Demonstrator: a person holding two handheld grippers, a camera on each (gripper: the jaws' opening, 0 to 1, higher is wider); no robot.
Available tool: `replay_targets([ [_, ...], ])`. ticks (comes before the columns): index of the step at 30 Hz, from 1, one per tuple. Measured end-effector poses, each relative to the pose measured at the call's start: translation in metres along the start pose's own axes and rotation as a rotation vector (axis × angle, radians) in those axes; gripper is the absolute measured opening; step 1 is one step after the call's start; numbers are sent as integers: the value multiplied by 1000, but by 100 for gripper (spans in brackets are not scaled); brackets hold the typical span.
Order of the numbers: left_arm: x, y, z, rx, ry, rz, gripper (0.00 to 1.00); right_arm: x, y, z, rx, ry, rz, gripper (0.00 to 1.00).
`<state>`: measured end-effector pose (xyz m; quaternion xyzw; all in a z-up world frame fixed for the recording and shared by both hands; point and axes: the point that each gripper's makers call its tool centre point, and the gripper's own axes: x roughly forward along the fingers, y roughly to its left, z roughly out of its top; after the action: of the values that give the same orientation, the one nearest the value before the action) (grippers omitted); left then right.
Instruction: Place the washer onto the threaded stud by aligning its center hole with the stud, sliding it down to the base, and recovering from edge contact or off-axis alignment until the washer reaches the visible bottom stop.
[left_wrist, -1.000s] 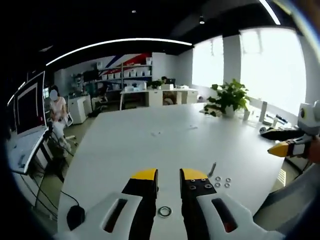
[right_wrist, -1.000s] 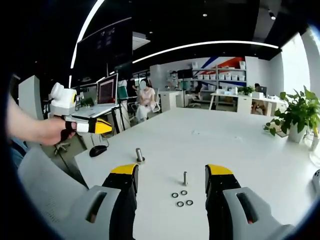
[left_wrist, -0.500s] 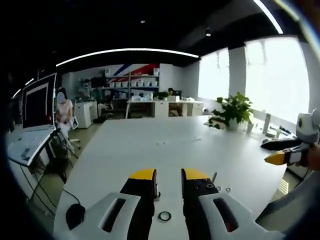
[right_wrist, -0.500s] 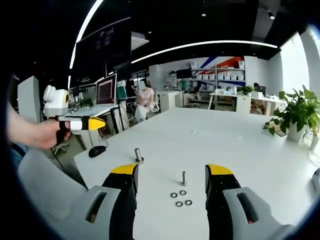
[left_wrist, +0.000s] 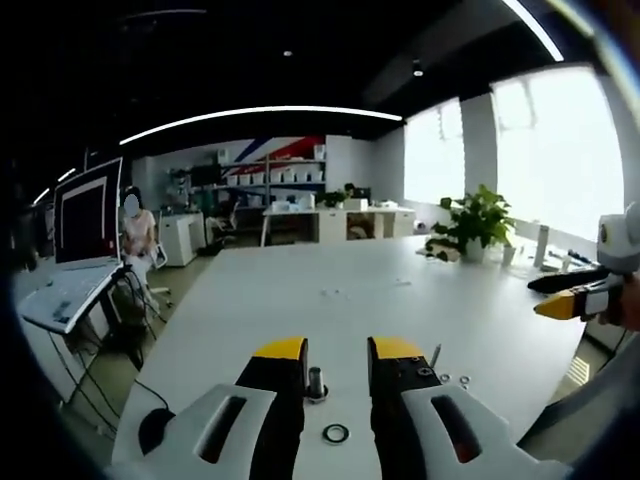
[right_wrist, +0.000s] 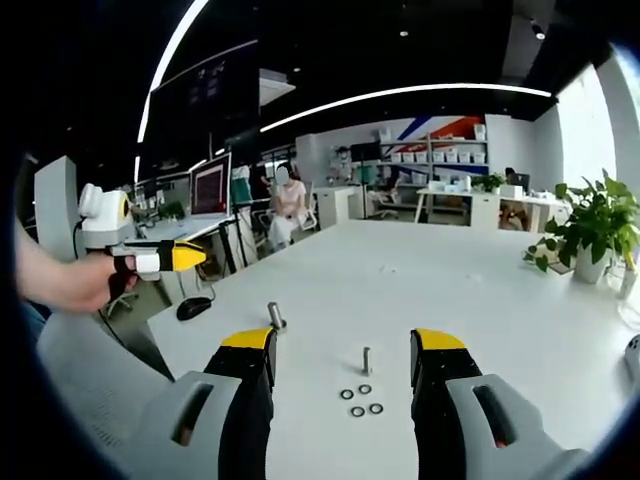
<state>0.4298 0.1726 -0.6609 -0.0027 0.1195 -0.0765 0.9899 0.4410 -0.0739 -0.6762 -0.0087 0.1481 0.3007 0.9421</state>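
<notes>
Nothing mounted yet. Left gripper (left_wrist: 336, 358) jaws apart, empty, framing a bare stud (left_wrist: 316, 382) with a lone washer (left_wrist: 335, 433) flat on the table (left_wrist: 300, 300) just near of it. Right gripper (right_wrist: 342, 352) wide apart, empty, over a second stud (right_wrist: 366, 360) and four washers (right_wrist: 359, 401). Pick, align and seat remain.

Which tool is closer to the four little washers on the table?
The right tool. The four washers lie on the table just ahead of it, between its jaws. The left tool is held up off to the side, past the table edge.
</notes>
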Motion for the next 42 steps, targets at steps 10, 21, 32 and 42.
replay_targets([
  [10, -3, -4, -11, 19, 25, 8, 22, 0, 2, 2, -3, -7, 4, 56],
  [21, 7, -6, -29, 46, 106, -10, 23, -1, -1, 3, 0, -10, -9, 56],
  [32, 17, -12, -60, 84, 231, -66, 24, 0, 0, 2, -4, -7, -3, 56],
  [42, 28, -13, -75, 121, 297, -108, 22, 0, 1, 2, 0, -6, -1, 56],
])
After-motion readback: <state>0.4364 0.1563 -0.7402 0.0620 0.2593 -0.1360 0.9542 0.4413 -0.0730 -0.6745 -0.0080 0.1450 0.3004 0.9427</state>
